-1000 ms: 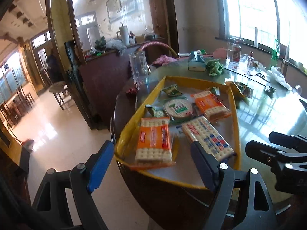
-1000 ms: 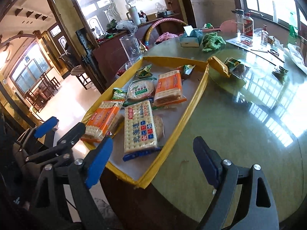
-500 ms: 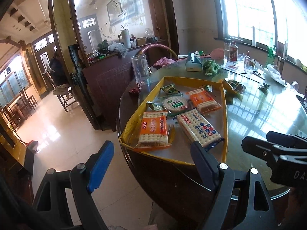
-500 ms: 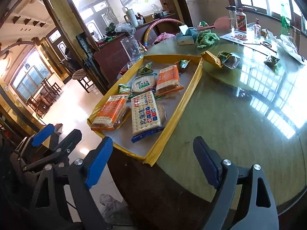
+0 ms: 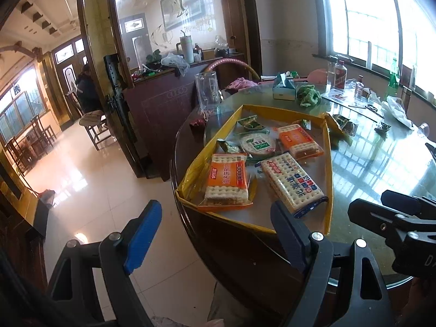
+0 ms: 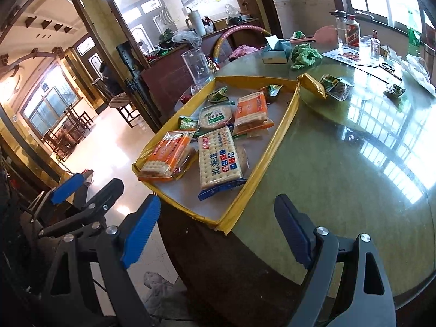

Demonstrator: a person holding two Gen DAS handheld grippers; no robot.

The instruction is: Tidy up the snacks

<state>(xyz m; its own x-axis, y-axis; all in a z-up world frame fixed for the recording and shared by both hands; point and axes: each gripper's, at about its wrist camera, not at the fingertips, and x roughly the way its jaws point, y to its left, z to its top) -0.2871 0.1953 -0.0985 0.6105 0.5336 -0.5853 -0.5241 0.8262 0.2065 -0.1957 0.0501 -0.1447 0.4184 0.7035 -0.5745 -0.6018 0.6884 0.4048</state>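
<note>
- At the near edge of the round glass-topped table (image 6: 340, 169), a shallow yellow tray (image 6: 275, 147) sits with one corner reaching the rim closest to you.
- Your left gripper (image 5: 218, 234) hangs off the table's edge, partly over the tiled floor (image 5: 90, 179). Its two blue-padded fingers stand wide apart and grasp nothing.
- Your right gripper (image 6: 218, 231) is held low in front of the table, just short of the tray's near corner. Its fingers are also spread wide and empty.
- In the right wrist view, your left gripper (image 6: 87, 188) shows at the lower left, beside and below the tray.
- Inside the tray, closest to you, lies a long cracker pack with blue trim (image 6: 219, 160), flat on the tray bottom.
- Just to its left lies an orange cracker pack (image 6: 166, 154), touching the tray's left wall.
- Farther back, a second orange cracker pack (image 6: 250, 110) lies near the right wall.
- Between those packs rests a round biscuit pack with a green label (image 6: 215, 117).
- Small green sachets (image 6: 218, 94) are scattered at the tray's far end and left side.
- Beyond the tray stand a clear plastic pitcher (image 6: 196, 65), a tissue box (image 6: 275, 50) and a crumpled green cloth (image 6: 305, 54).
- More small wrapped snacks (image 6: 333, 85) lie on the glass just outside the tray's far right corner.
- Bottles (image 6: 351, 34) stand near the window at the table's far side.
</note>
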